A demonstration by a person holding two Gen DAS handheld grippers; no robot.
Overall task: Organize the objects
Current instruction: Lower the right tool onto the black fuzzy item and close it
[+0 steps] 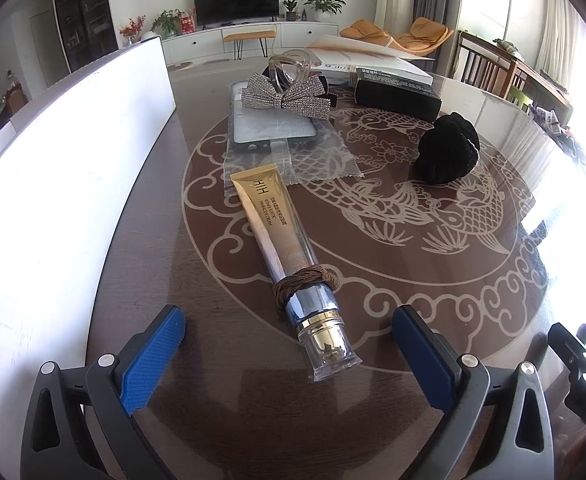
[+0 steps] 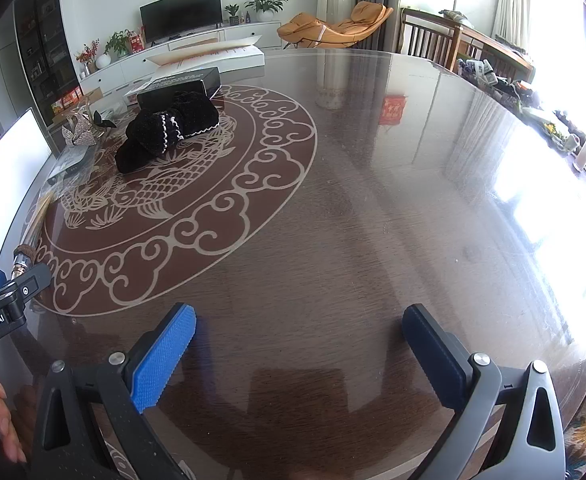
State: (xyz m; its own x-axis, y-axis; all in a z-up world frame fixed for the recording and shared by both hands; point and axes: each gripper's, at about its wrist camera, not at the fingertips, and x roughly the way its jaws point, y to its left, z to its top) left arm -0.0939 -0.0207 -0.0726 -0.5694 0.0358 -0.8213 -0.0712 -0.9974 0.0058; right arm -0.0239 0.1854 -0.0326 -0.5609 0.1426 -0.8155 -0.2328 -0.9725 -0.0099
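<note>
- Left gripper [image 1: 289,344] hangs low over the table [image 1: 393,420], blue pads spread wide, gripping nothing.
- Right between those pads, untouched, sits the clear cap end of the gold cream tube [image 1: 289,256]; it lies flat on the glass, pointing away.
- A brown hair tie [image 1: 305,282] is wound round the tube near its cap.
- Right gripper [image 2: 299,354] also stands wide open over bare tabletop, nothing between the fingers.
- Past the tube's flat end lies a clear plastic bag [image 1: 293,160], partly under it.
- Off to the right, the black scrunchie [image 1: 447,152] rests on the fish pattern.
- Farther on, a rhinestone bow clip [image 1: 285,96] sits on the bag, a black box [image 1: 397,92] beyond it.
- A white board [image 1: 65,184] stands along the left edge.
</note>
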